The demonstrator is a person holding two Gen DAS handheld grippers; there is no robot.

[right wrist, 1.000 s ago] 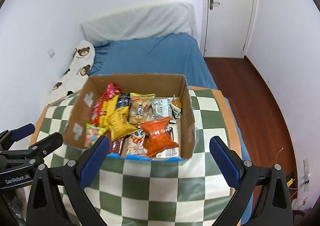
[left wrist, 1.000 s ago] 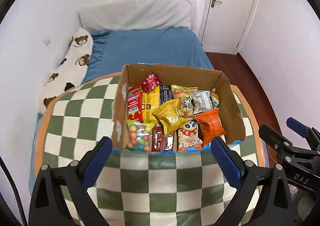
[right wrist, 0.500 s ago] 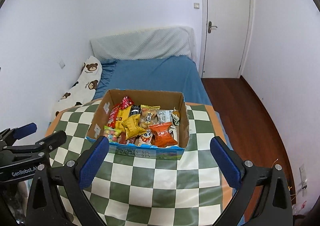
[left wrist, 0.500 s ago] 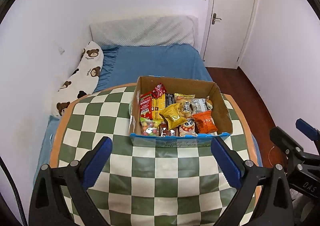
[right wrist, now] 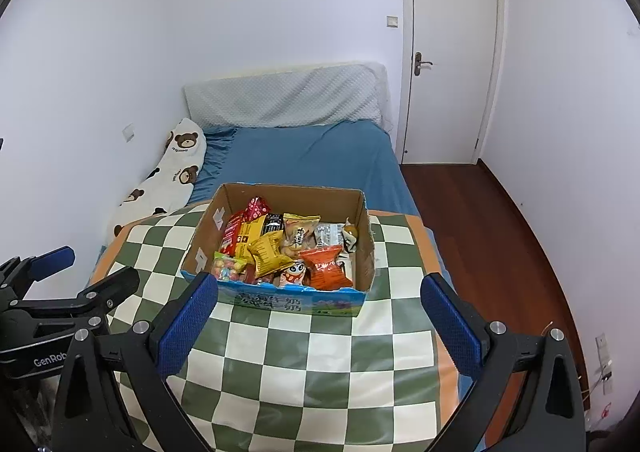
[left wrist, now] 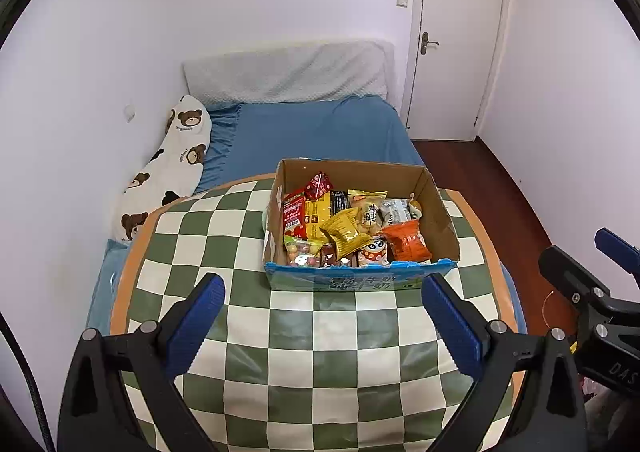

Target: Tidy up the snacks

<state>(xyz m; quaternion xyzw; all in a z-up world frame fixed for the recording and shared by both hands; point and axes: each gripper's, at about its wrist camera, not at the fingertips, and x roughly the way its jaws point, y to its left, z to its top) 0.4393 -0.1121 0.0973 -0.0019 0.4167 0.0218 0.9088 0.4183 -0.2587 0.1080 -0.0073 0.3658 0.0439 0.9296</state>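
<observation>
Two hand-held grippers hover wide open and empty above a table draped in a green-and-cream checked cloth with an orange border. The left gripper spreads its ridged blue pads over bare cloth at the near edge; the right gripper does the same, its left pad just in front of the box's near left corner in the right wrist view. A broad band of open cloth lies between the fingertips and a brown cardboard box, whose near wall is printed blue. The box sits toward the far side of the table, flaps gone, filled with crinkled snack packets: an orange bag, a yellow bag, a red pack, a clear pouch of coloured candies. Open cloth remains left of the box. Beyond the table's far edge runs a bed with a blue sheet, a bear-print bolster against the wall, a quilted grey headboard, and a closed white door.
</observation>
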